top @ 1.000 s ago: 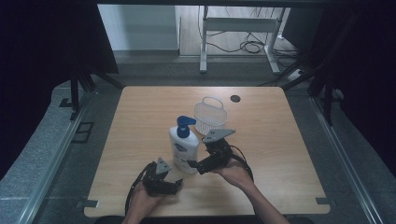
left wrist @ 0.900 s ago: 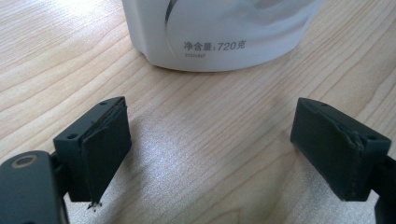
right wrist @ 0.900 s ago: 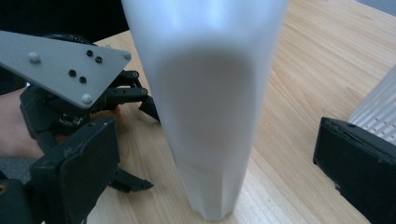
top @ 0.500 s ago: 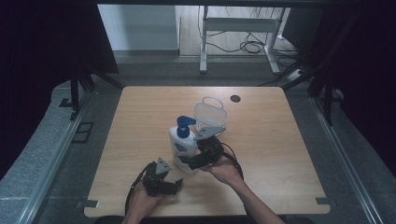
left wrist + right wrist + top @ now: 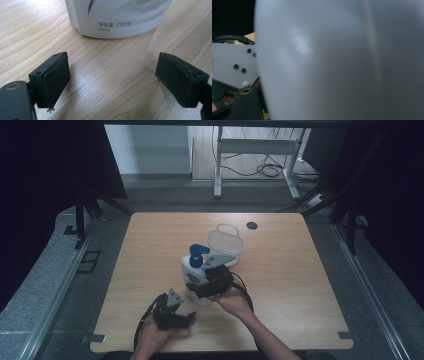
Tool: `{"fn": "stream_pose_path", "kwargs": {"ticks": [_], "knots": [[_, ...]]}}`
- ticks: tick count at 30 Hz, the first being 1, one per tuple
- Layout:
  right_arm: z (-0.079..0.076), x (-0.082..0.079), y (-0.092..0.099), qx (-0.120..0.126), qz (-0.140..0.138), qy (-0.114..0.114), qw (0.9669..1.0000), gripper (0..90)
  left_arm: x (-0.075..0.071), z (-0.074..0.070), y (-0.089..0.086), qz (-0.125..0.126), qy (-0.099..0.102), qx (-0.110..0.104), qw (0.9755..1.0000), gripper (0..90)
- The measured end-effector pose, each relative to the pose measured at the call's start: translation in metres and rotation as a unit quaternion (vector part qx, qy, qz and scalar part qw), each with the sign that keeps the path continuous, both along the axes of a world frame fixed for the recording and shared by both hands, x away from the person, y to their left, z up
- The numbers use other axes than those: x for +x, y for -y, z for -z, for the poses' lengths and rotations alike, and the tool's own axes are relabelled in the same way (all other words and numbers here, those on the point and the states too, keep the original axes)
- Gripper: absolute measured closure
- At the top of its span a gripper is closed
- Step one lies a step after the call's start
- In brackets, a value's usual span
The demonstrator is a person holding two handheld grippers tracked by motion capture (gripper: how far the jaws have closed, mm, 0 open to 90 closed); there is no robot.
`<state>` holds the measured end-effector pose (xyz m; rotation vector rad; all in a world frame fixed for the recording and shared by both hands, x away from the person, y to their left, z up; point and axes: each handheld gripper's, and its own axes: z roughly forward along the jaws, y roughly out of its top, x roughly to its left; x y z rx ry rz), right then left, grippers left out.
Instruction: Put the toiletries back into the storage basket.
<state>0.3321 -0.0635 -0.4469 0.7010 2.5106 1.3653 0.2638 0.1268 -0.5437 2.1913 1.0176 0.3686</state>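
Both jaws of the right hand-held gripper (image 5: 200, 290) have been closing around the white pump bottle (image 5: 196, 274).

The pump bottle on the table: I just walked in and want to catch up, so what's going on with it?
A person works two hand-held grippers at a wooden table. The right gripper is up against the white pump bottle, which stands upright near the table's middle; its jaws have just been closing with the bottle's body between them. The left gripper rests nearer the person, jaws open, nothing between them. A white mesh basket stands just behind the bottle.
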Motion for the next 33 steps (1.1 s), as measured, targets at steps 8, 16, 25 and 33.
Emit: {"fn": "stream_pose_path", "kwargs": {"ticks": [8,16,25,33], "knots": [[-0.002,-0.002,-0.002,-0.014,0.009,0.018,0.9997,36.4,0.0,0.0,0.0,0.0,0.0,0.0,1.0,11.6],[-0.004,-0.002,-0.003,-0.018,0.011,0.017,0.9996,36.9,0.0,0.0,0.0,0.0,0.0,0.0,1.0,11.6],[-0.013,0.0,0.001,-0.015,-0.003,0.01,0.9998,37.0,0.0,0.0,0.0,0.0,0.0,0.0,1.0,11.6],[-0.021,0.003,0.006,-0.018,-0.01,0.011,0.9997,37.0,0.0,0.0,0.0,0.001,0.0,0.0,1.0,11.6]]}}
